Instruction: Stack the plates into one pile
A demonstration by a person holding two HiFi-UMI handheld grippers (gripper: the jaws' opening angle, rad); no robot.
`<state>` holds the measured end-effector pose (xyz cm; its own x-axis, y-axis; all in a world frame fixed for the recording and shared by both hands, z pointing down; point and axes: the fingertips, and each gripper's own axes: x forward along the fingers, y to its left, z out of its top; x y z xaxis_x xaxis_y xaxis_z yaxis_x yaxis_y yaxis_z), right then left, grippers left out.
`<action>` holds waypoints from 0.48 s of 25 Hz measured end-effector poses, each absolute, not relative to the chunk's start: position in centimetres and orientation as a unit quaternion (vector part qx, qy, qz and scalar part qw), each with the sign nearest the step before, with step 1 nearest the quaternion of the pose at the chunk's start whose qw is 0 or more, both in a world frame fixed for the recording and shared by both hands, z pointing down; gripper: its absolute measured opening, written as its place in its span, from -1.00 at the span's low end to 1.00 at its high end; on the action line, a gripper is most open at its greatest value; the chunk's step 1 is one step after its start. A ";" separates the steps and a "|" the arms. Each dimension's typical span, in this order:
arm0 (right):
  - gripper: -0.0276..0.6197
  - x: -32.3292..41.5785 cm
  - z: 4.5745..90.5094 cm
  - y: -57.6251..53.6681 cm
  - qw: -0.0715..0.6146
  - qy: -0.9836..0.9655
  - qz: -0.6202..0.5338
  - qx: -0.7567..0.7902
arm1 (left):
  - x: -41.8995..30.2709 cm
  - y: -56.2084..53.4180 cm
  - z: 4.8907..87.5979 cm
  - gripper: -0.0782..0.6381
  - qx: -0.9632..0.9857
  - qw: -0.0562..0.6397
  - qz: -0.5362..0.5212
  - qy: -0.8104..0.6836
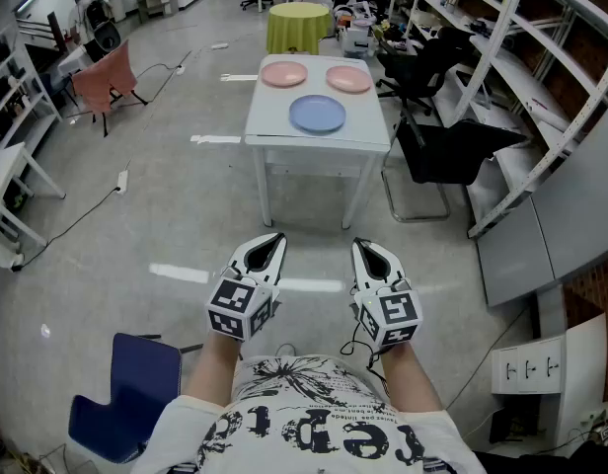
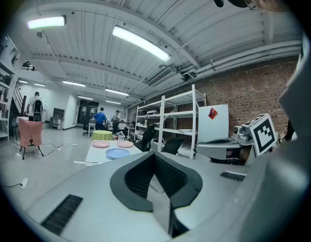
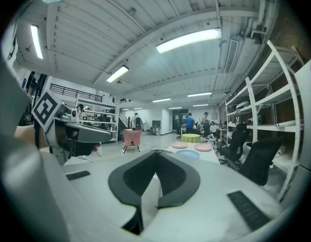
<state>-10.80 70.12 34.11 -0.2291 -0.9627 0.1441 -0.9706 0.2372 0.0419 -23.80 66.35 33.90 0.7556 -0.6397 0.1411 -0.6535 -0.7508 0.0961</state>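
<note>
— What stands at the far end of the grey concrete floor (image 1: 176,225)?
— A round table under a yellow-green cloth (image 1: 296,26), beyond the white square table (image 1: 363,131).
— And at the sides?
— Black office chairs (image 1: 452,151) and a white metal shelving rack (image 1: 541,97) on the right, a pink cloth draped over a stand (image 1: 105,75) on the left. A dark blue plastic chair (image 1: 126,398) sits nearest, lower left.
</note>
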 end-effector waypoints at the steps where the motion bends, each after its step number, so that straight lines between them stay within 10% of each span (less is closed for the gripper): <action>1: -0.90 -10.9 34.2 70.1 0.070 -0.783 0.028 0.618 | -24.0 66.3 34.1 -0.78 0.934 0.073 0.049 -0.345; 12: -0.90 -12.4 34.9 69.1 0.063 -0.783 0.041 0.617 | -25.4 65.1 34.3 -0.78 0.937 0.072 0.033 -0.340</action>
